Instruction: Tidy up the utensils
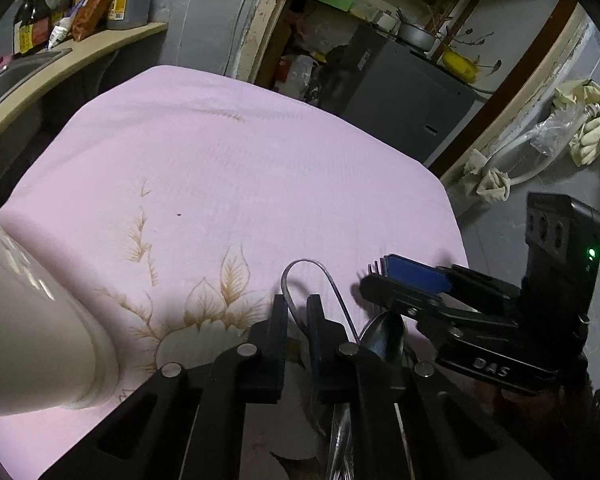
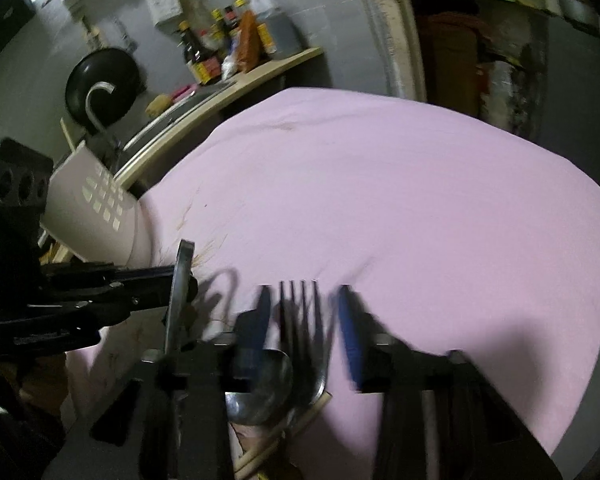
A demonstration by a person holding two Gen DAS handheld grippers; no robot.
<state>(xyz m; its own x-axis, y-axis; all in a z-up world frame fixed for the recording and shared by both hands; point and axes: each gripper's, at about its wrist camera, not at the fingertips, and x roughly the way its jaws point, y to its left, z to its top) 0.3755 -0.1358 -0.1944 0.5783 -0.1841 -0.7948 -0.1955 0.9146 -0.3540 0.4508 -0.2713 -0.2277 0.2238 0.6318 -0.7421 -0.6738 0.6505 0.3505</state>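
Left gripper (image 1: 296,300): jaws nearly closed on a thin metal loop tool (image 1: 312,268). The right wrist view shows it edge-on and clamped, so the grip looks OK.

Right gripper (image 2: 304,292): jaws straddle the fork (image 2: 300,320), tines pointing forward along the fingers. There's a gap on both sides of the tines, so it isn't clamped as far as the blur lets me see.

The fork sits on top of a spoon (image 2: 260,380), with chopsticks (image 2: 300,412) under both. The pile is right at the near edge of the counter (image 1: 260,160), on pink cloth.

Step, my read: get the fork out of the pile alone.
- Centre the fork before closing. Bite the neck or handle, not the tines, which will twist in the pads.
- Keep the left pad clear of the spoon bowl. It's just beside it, so a double pick is the likely failure.
- Lift straight up first, then travel. Dragging will bunch the cloth and scatter the chopsticks.
- The two grippers are close together, so move one at a time.

The holder (image 2: 96,208) is beige and slotted, off to the left past the left gripper. It looks tipped, but I can't be sure through the fisheye. Check which way the mouth faces before dropping anything in, handle first.

The rest of the cloth beyond is bare.
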